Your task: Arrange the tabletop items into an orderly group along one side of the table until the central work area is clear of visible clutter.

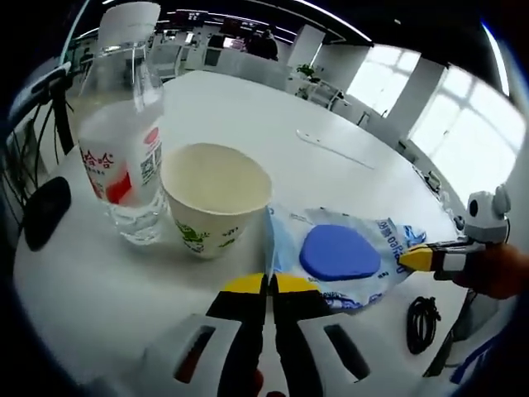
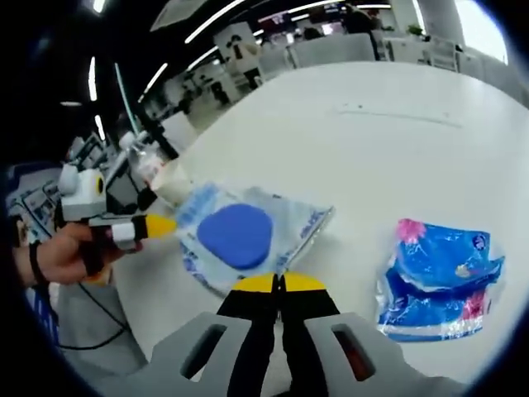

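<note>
Seemingly both the left gripper (image 1: 268, 285) and right gripper (image 2: 279, 284) pinch shut on opposite edges of the wipes packet (image 1: 343, 256).

The left gripper view sits low and close over the white table (image 1: 248, 107), looking across a clear packet with a blue pad (image 1: 339, 252). The right gripper view looks at that same packet (image 2: 240, 236) from the other side.
</note>
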The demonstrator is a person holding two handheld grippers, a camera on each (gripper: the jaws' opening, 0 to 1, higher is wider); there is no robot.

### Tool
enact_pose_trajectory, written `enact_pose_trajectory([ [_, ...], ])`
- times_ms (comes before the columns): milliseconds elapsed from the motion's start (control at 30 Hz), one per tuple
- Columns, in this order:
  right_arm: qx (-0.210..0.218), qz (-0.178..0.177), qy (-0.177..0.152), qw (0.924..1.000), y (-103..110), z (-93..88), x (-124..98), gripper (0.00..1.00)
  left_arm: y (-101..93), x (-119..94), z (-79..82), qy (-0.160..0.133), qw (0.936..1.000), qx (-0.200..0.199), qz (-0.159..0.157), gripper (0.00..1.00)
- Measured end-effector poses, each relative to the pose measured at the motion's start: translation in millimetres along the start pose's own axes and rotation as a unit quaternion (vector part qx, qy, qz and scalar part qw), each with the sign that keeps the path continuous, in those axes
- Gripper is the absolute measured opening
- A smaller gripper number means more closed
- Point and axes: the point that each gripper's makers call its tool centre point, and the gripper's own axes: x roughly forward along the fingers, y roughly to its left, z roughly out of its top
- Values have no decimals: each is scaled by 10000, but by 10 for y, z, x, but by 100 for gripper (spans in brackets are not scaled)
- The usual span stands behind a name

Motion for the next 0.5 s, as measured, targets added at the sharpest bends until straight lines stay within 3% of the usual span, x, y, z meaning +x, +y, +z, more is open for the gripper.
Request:
enact_pose_trajectory([
  [167,71,-54,48,9999,-57,-4,61,0,54,51,-86,127,9999,-22,57,0],
  [500,251,-102,24,9996,-162,31,121,0,74,169,-55,128,9996,-228,114,0],
])
